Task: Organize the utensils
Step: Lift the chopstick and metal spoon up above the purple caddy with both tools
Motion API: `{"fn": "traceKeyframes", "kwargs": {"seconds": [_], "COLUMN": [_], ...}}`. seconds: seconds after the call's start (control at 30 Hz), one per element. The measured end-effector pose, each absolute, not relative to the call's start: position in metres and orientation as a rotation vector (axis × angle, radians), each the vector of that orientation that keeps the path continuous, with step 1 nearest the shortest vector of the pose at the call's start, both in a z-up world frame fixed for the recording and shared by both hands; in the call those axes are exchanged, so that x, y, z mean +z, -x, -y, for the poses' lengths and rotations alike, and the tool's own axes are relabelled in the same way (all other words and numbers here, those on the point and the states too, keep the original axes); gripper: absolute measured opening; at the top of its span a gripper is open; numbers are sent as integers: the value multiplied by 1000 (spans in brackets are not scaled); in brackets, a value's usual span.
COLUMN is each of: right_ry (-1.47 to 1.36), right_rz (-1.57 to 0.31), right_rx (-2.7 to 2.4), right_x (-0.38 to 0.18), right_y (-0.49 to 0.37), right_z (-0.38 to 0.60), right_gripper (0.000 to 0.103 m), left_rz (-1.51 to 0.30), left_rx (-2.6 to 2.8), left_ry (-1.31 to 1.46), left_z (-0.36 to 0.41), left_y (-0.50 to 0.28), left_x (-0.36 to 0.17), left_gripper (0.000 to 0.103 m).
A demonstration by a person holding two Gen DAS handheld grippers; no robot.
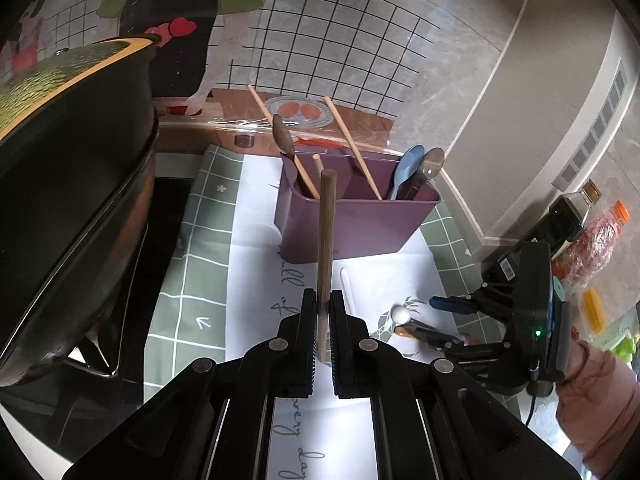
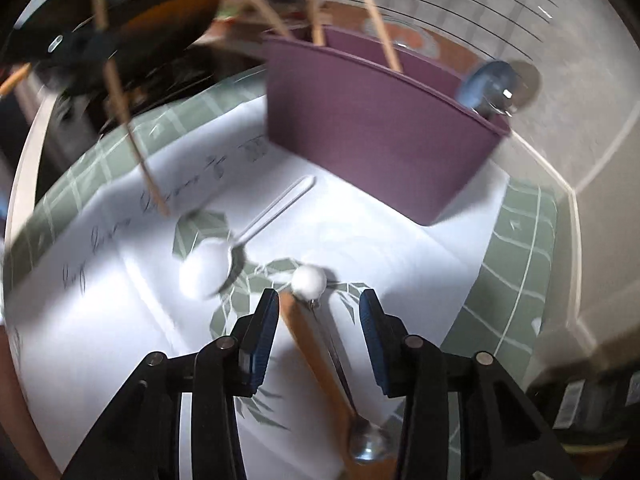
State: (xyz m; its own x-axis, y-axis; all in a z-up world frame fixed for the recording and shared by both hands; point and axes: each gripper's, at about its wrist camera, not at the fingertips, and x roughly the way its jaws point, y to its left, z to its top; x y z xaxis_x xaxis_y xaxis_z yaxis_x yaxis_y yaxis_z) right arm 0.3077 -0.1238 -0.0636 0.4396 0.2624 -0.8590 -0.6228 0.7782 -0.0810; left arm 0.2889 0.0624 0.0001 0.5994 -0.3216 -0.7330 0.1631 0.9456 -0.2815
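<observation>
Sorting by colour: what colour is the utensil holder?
Purple holder, clearest in the left wrist view.

The whole right wrist view is motion-blurred. The purple holder [image 2: 380, 128] hides the lower ends of its chopsticks [image 2: 376, 12]. At the left edge of the left wrist view, the black pot [image 1: 72, 200] is cut off.
</observation>
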Motion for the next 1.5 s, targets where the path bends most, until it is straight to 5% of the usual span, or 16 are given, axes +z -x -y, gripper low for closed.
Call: {"fn": "traceKeyframes", "kwargs": {"seconds": [0.27, 0.57, 1.13, 1.5], "right_ry": [339, 285, 39, 32], "right_rz": [-1030, -1050, -814, -544], "right_rx": [617, 511, 417, 388], "right_x": [-69, -76, 42, 179], "right_y": [-328, -334, -274, -273], "right_z": [118, 117, 129, 135], "right_gripper": [36, 18, 17, 17], "left_rz": [-890, -885, -889, -675], "left_rx": [-277, -297, -367, -460], "left_ry": [215, 219, 127, 89], "left_z": [-68, -71, -45, -36], "left_y": [-283, -273, -263, -268], "left_x": [-1, 5, 14, 120], "left_gripper": [6, 6, 6, 6]}}
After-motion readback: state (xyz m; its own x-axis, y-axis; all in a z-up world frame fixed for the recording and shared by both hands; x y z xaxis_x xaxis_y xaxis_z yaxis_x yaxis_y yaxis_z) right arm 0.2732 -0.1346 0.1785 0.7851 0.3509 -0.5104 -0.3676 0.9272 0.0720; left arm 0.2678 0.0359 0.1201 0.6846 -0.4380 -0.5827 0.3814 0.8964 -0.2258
